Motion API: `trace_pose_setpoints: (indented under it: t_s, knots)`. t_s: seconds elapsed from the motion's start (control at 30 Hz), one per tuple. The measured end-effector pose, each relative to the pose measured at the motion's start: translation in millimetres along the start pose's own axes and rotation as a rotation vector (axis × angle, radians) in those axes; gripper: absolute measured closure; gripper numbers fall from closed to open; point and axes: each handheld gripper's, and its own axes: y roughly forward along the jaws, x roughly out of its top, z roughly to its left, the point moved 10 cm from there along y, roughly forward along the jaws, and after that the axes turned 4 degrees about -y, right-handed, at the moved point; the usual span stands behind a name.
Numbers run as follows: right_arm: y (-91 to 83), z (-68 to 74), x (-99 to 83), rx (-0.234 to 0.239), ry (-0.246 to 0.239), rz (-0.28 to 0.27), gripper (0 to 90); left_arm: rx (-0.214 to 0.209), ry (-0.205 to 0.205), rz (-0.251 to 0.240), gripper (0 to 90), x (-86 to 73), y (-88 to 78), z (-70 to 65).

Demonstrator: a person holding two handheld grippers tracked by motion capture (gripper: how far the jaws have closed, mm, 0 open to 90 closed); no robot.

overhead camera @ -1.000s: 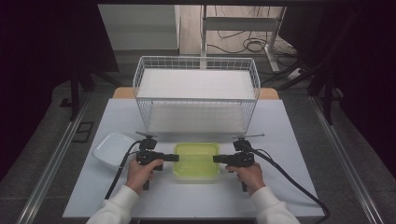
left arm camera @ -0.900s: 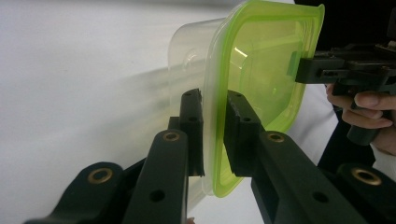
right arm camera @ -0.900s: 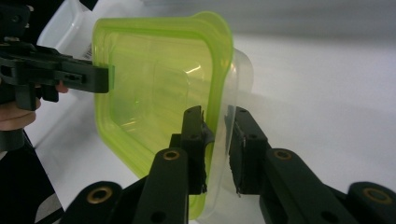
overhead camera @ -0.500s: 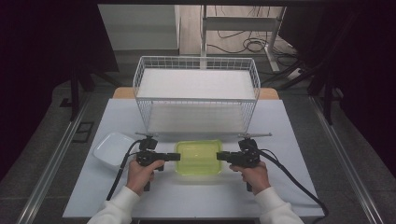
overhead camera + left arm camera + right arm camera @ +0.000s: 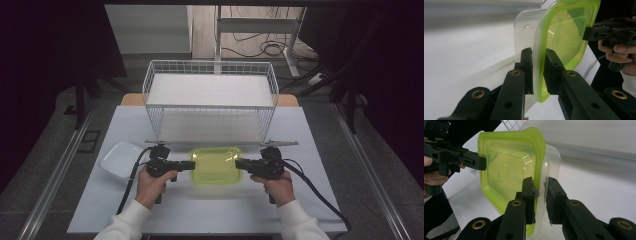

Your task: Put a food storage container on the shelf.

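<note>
Both grippers and the container have come up slightly off the table since the earlier frame. Wire basket (image 5: 210,100) stands at the far side of the white table (image 5: 320,200). Container with green lid (image 5: 216,165) sits just near of it, centre. White dish (image 5: 120,159) lies left. Left gripper (image 5: 192,164) clamps the container's left rim; right gripper (image 5: 238,163) clamps its right rim.

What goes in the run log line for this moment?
left tongs: shut on clear plastic container with green lid | right tongs: shut on same container | white wire basket: behind
</note>
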Motion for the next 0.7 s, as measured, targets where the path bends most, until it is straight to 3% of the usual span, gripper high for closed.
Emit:
trace_pose_setpoints:
  t_s: [0.17,0.33,0.7]
  knots:
    - [-5.5,-0.1,4.0,-0.007,-0.015,-0.016,77.1,0.003,0.02,-0.009,79.4,4.3,-0.7,-5.5]
    - [-11.4,3.8,10.8,-0.021,-0.062,-0.027,77.2,0.002,0.027,-0.012,79.4,6.5,-2.4,-7.7]
    - [-21.0,5.9,27.7,-0.029,-0.085,-0.067,77.4,-0.002,0.052,-0.036,79.4,25.2,-9.4,-19.9]
